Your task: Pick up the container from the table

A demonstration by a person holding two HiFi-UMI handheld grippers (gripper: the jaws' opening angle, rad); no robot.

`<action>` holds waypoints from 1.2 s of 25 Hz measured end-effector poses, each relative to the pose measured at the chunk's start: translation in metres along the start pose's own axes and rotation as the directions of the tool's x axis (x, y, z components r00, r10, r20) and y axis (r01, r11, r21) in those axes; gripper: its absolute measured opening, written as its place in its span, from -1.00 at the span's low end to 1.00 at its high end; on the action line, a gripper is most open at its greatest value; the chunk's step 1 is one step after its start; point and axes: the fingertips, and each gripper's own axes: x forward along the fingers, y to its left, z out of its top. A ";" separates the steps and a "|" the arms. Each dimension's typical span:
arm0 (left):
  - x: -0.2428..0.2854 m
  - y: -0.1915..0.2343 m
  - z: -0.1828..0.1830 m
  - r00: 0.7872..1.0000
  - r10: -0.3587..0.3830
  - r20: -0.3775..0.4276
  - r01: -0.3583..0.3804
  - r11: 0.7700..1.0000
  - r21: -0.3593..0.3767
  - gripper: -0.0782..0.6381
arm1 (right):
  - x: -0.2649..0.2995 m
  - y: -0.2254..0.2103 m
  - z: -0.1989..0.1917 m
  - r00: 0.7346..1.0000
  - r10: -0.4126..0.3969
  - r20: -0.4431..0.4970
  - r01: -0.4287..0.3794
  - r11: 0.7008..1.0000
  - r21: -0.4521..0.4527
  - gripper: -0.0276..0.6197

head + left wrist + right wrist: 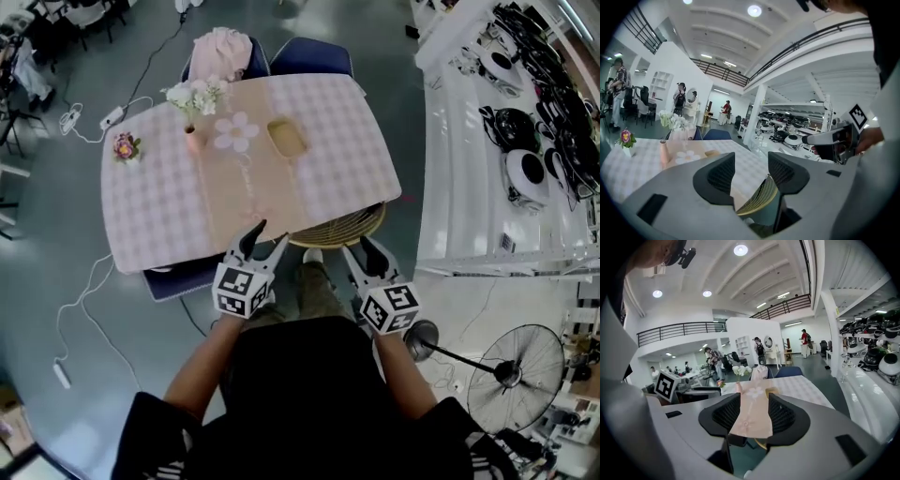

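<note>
Table (159, 206) with a pink check cloth sits ahead, long side across the head view. Peach runner (246, 202) crosses its middle from far edge to near edge. Wicker stool (342, 228) is tucked under the near edge, right of the runner. Left gripper (267, 238) hovers over the near table edge at the runner's end, jaws wide apart with nothing between them; its own view shows only table edge and stool through the gap. Right gripper (363, 251) is just off the near edge above the stool, jaws equally spread and empty; its view looks straight up the runner. Vase (193, 139) with white blooms stands on the far half, left of the runner. Container (286, 138) is well beyond both grippers: a tan shallow rounded-rectangle dish, flat on the runner's right side, far half of the table. Its long axis runs near-to-far, roughly parallel to the runner, open side up. Flower-shaped coaster (235, 131) is just left of it, not touching. Small purple-flower pot (126, 147) sits near the table's left end.
</note>
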 end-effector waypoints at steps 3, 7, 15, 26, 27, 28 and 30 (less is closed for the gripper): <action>0.025 0.010 0.001 1.000 0.011 -0.016 -0.012 1.000 -0.007 -0.22 | 0.024 -0.013 0.010 1.000 0.028 0.008 -0.028 1.000 0.005 -0.40; 0.068 0.028 0.004 0.998 0.047 -0.051 -0.047 0.999 0.008 -0.22 | 0.062 -0.040 0.033 0.997 0.079 0.026 -0.079 0.997 -0.001 -0.40; 0.174 0.065 -0.004 0.980 0.114 -0.166 -0.108 0.993 0.043 -0.22 | 0.127 -0.124 0.083 0.991 0.120 0.053 -0.120 0.993 -0.001 -0.40; 0.295 0.128 -0.068 0.906 0.189 -0.380 -0.117 0.972 0.205 -0.22 | 0.175 -0.209 0.073 0.990 0.140 -0.010 -0.138 0.987 0.086 -0.40; 0.303 0.132 -0.076 0.895 0.190 -0.404 -0.108 0.970 0.217 -0.22 | 0.177 -0.216 0.072 0.990 0.138 -0.016 -0.136 0.986 0.095 -0.40; 0.312 0.135 -0.085 0.882 0.191 -0.430 -0.097 0.968 0.230 -0.22 | 0.180 -0.222 0.069 0.991 0.134 -0.023 -0.131 0.986 0.105 -0.40; 0.327 0.141 -0.104 0.852 0.198 -0.485 -0.080 0.964 0.254 -0.22 | 0.184 -0.233 0.064 0.991 0.129 -0.035 -0.124 0.985 0.122 -0.40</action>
